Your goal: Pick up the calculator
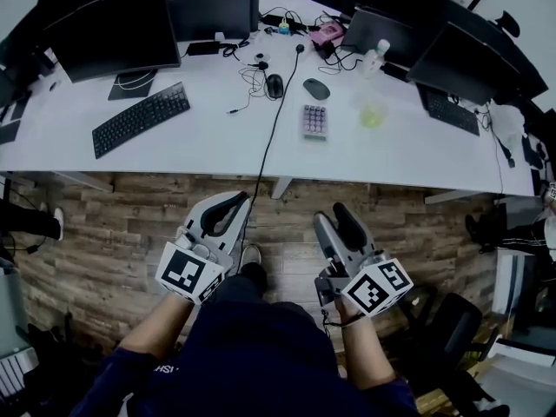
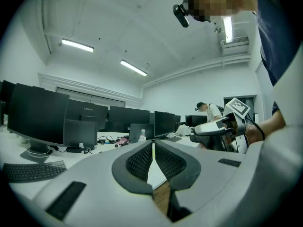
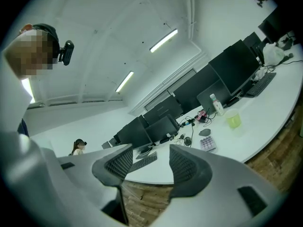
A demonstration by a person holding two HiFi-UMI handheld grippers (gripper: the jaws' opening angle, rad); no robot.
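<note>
The calculator lies on the white table, back from its near edge, with bare top between the mouse and the green cup. Both grippers hang over the floor, short of that edge: the left gripper is closed and empty, the right gripper is spread and empty.

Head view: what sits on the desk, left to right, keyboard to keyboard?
left keyboard → black mouse → calculator → green cup → right keyboard
</note>
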